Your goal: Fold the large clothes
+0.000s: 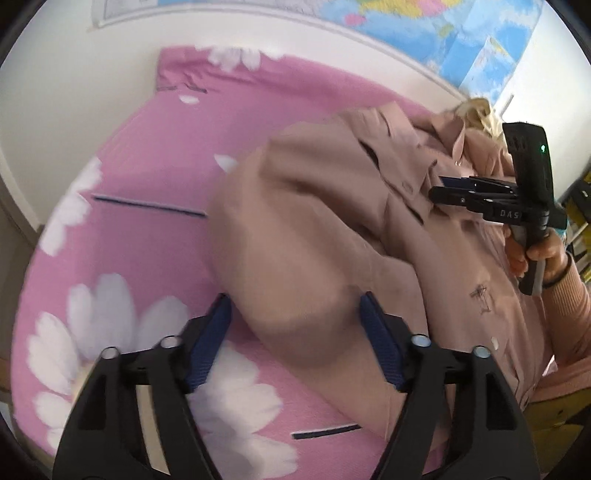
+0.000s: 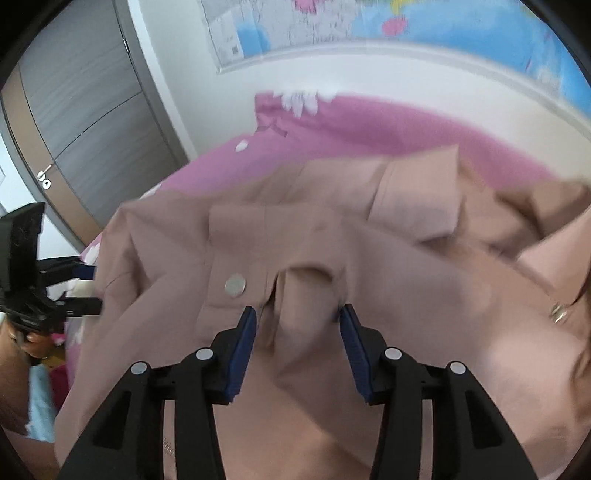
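One garment in play: a large dusty-pink shirt [image 1: 332,221] spread over a bed with a pink sheet [image 1: 140,166] printed with big white daisies [image 1: 110,317]. Shirt sits on the right half of the sheet in the left wrist view, bed bare to its left. Fabric is matte, rumpled, not flat: collar [image 1: 439,129] bunched at the far end near the wall, button placket running down the front, a puffed sleeve [image 1: 295,288] ballooning toward the left tool. Right wrist view shows the front close up, with a flapped chest pocket [image 2: 417,199], a pale round button [image 2: 235,285] on the placket and a raised pinch of cloth just past it. Small embroidered motif [image 1: 480,297] low on the front, too blurred to read. Left tool [image 1: 295,301] is half spread, blue pads either side of the sleeve bulge; right pad looks to touch the cloth, left pad stands clear, so no clamp. Right tool [image 2: 297,312] also half spread, raised fold sitting between its pads, no squeeze visible. Right tool shows in the left view over the placket, gripped by a hand [image 1: 535,254] in a pink ribbed sleeve. World map [image 2: 443,18] on the wall behind, grey door [image 2: 85,122] at left.
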The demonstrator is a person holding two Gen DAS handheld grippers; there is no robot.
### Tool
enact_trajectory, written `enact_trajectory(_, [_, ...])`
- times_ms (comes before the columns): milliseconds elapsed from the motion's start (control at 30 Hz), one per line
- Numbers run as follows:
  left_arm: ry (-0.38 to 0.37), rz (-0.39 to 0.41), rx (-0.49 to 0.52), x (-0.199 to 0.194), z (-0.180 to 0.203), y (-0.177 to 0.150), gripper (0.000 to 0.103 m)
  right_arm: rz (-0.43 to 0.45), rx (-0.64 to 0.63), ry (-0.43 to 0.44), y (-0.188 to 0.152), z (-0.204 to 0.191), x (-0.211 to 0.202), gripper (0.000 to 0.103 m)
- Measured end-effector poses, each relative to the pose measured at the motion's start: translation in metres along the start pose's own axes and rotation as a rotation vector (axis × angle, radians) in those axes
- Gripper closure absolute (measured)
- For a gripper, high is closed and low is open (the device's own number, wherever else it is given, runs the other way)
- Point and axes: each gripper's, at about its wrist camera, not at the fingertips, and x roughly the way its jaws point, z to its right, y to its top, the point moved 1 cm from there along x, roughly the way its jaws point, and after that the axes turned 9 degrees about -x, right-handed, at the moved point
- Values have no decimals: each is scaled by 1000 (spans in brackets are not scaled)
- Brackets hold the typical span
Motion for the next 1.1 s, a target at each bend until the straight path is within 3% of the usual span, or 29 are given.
enact_trajectory(33, [10,2,-1,3,1,0,76,-4,3,-7,-3,0,0,56])
enact_trajectory(67, [4,3,-3,4,1,3,91,-1,5,-9,-5,-1,-1,56])
enact_trajectory(100, [0,10,-9,1,1,7,97,2,7,-6,-6,-2,-3,56])
enact_trajectory(300, [64,167,75,-58,12,42,99,68,-38,55,-6,-20,-36,55])
enact_trajectory(400, [118,237,136,-91,25,65,99,119,-91,168,-1,-45,-51,53])
enact_trajectory(433, [123,244,153,-94,30,69,98,132,-113,204,1,-56,-54,47])
enact_trajectory(500, [184,250,201,-96,43,76,93,145,-171,253,2,-80,-57,42])
enact_trajectory(567, [158,241,199,-94,47,79,88,149,-213,269,4,-98,-56,42])
enact_trajectory(600, [128,230,210,-91,49,76,78,147,-217,282,6,-104,-53,42])
enact_trajectory(633, [138,232,224,-88,50,72,59,148,-212,293,6,-106,-52,42])
enact_trajectory(700, [201,218,224,-78,44,58,31,127,-192,299,3,-105,-46,41])
enact_trajectory(767, [169,182,187,-70,31,42,31,104,-191,276,-5,-102,-45,41])
enact_trajectory(1000, [243,120,6,-50,-29,-12,27,69,-144,264,-23,-92,-42,40])
enact_trajectory(1100, [222,87,-77,-41,-47,-23,25,68,-131,262,-29,-90,-44,39])
